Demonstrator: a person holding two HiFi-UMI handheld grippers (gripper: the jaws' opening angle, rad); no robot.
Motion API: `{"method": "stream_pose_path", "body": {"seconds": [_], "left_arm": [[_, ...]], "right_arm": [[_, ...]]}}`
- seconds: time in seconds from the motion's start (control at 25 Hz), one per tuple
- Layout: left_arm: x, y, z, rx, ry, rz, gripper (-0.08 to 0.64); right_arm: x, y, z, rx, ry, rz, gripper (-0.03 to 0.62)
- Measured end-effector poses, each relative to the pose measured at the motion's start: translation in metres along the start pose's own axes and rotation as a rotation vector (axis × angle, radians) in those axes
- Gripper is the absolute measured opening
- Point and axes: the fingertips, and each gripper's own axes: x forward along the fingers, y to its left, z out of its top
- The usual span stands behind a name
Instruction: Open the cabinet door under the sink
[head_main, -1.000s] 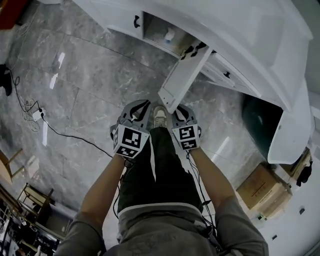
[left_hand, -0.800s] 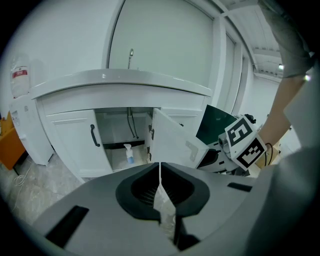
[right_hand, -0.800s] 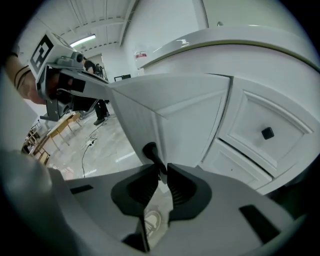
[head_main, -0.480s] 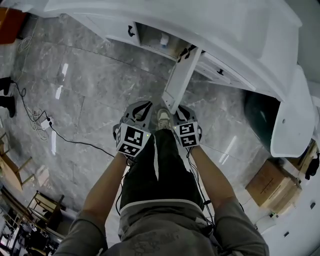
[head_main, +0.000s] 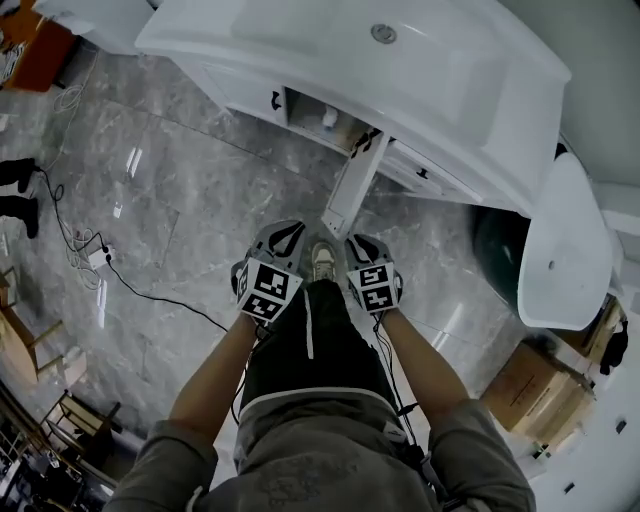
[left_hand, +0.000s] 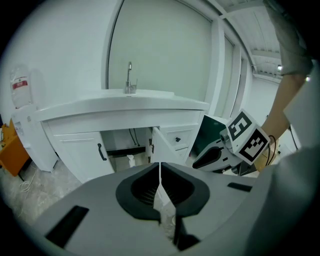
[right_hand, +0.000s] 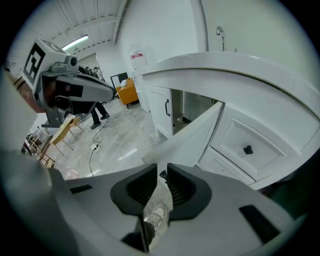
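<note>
Cabinet door under the sink is open, swung out toward the person, its free edge just above their shoe in the head view. The compartment behind it is exposed, with a small white bottle standing inside. The neighbouring door on the left is closed and has a black handle. To the right of the opening there is a drawer front with a black knob. The faucet stands at the back of the basin. Both grippers are held low in front of the person, clear of the door and touching nothing. Left gripper: jaws closed to a thin slit, nothing in them. Right gripper: jaws all but closed with a narrow gap, also empty; only the shoe and floor show through it. The shoe sits between the two grippers. The floor is grey marble tile, with a black cable running to a power strip off to the left. A cardboard box sits on the floor to the right, well clear of the cabinet.
</note>
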Motion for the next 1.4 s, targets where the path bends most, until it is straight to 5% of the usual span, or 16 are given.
{"method": "stream_pose_path", "body": {"seconds": [0.44, 0.8, 1.4], "left_arm": [[-0.062, 0.024, 0.088, -0.002, -0.108, 0.088, 0.025], [-0.114, 0.054, 0.157, 0.087, -0.203, 0.166, 0.025], [-0.236, 0.071, 0.282, 0.060, -0.511, 0.240, 0.025]], "right_arm": [[-0.068, 0.006, 0.130, -0.064, -0.219, 0.010, 0.066], [-0.136, 0.003, 0.239, -0.083, -0.413, 0.002, 0.044], [-0.285, 0.031, 0.368, -0.141, -0.734, 0.035, 0.040]]}}
